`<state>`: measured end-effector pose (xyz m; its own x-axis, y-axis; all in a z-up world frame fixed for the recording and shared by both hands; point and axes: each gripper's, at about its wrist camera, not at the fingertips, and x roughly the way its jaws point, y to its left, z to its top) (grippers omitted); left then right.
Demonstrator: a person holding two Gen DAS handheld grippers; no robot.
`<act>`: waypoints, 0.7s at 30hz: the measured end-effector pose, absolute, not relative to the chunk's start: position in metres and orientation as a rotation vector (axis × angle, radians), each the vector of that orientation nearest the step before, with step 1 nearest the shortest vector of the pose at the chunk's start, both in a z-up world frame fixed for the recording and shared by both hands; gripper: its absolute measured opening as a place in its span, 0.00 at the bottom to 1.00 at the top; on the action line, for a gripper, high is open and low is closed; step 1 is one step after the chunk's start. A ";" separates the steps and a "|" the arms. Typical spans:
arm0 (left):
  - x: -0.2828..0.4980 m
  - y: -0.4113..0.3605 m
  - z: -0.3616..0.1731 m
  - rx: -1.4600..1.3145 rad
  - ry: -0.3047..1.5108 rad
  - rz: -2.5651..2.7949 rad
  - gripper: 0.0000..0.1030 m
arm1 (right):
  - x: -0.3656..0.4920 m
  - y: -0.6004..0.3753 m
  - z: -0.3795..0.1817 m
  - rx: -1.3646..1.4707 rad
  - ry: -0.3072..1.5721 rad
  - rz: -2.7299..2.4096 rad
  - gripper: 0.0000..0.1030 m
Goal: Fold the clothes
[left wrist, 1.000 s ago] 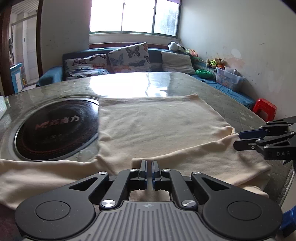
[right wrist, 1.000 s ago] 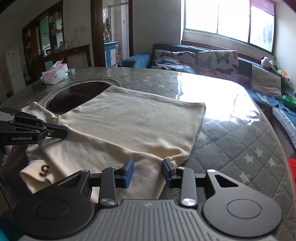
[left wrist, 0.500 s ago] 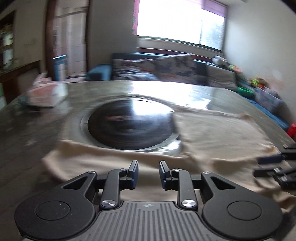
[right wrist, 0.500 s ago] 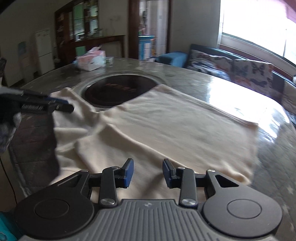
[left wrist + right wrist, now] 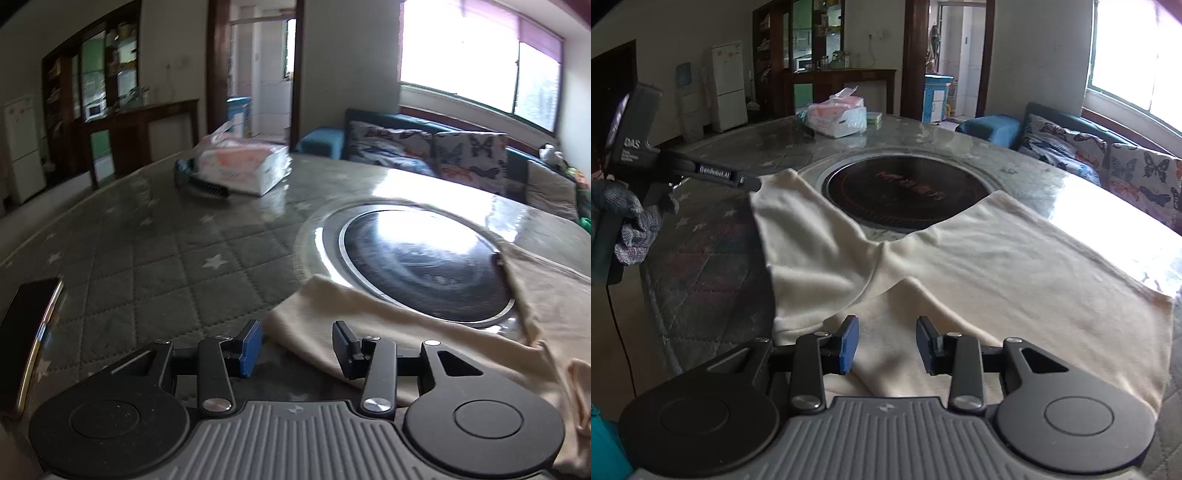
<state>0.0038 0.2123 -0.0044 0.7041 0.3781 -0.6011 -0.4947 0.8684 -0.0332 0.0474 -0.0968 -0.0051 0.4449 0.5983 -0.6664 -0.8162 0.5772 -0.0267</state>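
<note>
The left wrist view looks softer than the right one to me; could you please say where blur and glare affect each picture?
Left wrist view: motion blur smears the tissue pack, and window glare whitens the round cooktop. Right wrist view: sharper, the cream garment reads clearly, though glare burns out the table at its right edge.

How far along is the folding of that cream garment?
Done: one side of the cream fabric garment looks folded over its body. In hand: nothing; the left hand-held gripper has just been opening above the sleeve end, and the right hand-held gripper is open too. Left: fold that sleeve in, then the body.
</note>
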 end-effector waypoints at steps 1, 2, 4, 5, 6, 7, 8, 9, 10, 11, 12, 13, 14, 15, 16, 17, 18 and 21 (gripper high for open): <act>0.005 0.215 -0.006 -0.208 0.627 0.499 0.44 | 0.048 -0.098 -0.004 -0.369 0.656 0.896 0.33; 0.007 0.219 -0.007 -0.221 0.632 0.507 0.44 | 0.049 -0.100 -0.002 -0.367 0.653 0.890 0.33; 0.010 0.223 -0.010 -0.249 0.642 0.517 0.42 | 0.049 -0.104 0.000 -0.363 0.647 0.878 0.33; 0.011 0.224 -0.011 -0.259 0.644 0.519 0.42 | 0.049 -0.106 0.002 -0.361 0.645 0.873 0.33; 0.012 0.224 -0.011 -0.265 0.642 0.520 0.41 | 0.049 -0.108 0.003 -0.359 0.643 0.867 0.33; 0.012 0.225 -0.011 -0.271 0.640 0.520 0.38 | 0.048 -0.110 0.003 -0.355 0.643 0.863 0.33; 0.012 0.225 -0.011 -0.277 0.638 0.521 0.31 | 0.048 -0.112 0.004 -0.350 0.642 0.857 0.33; 0.013 0.225 -0.011 -0.283 0.636 0.522 0.22 | 0.047 -0.115 0.004 -0.345 0.641 0.851 0.33; 0.013 0.225 -0.011 -0.290 0.633 0.520 0.17 | 0.047 -0.119 0.005 -0.337 0.639 0.843 0.33; 0.013 0.225 -0.010 -0.296 0.628 0.515 0.13 | 0.046 -0.122 0.006 -0.329 0.637 0.835 0.33; 0.013 0.225 -0.009 -0.301 0.621 0.510 0.08 | 0.046 -0.126 0.007 -0.321 0.635 0.827 0.33; 0.013 0.224 -0.007 -0.303 0.613 0.505 0.07 | 0.045 -0.129 0.008 -0.313 0.633 0.818 0.33; 0.013 0.221 -0.004 -0.301 0.602 0.497 0.06 | 0.045 -0.132 0.009 -0.305 0.631 0.810 0.33; 0.013 0.218 0.000 -0.296 0.589 0.486 0.06 | 0.045 -0.136 0.009 -0.298 0.628 0.801 0.33; 0.013 0.214 0.005 -0.291 0.576 0.475 0.06 | 0.044 -0.140 0.010 -0.290 0.625 0.792 0.33; 0.013 0.209 0.011 -0.284 0.559 0.462 0.05 | 0.044 -0.144 0.011 -0.281 0.621 0.782 0.33; 0.012 0.203 0.018 -0.276 0.540 0.444 0.05 | 0.044 -0.147 0.012 -0.276 0.619 0.776 0.33; 0.011 0.179 0.041 -0.266 0.484 0.355 0.05 | 0.043 -0.161 0.015 -0.244 0.608 0.742 0.33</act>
<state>0.0114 0.1794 0.0415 0.8265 0.2676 -0.4953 -0.3919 0.9051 -0.1650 0.0430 -0.1613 0.0147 0.5762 0.5587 -0.5965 -0.6952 0.7188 0.0018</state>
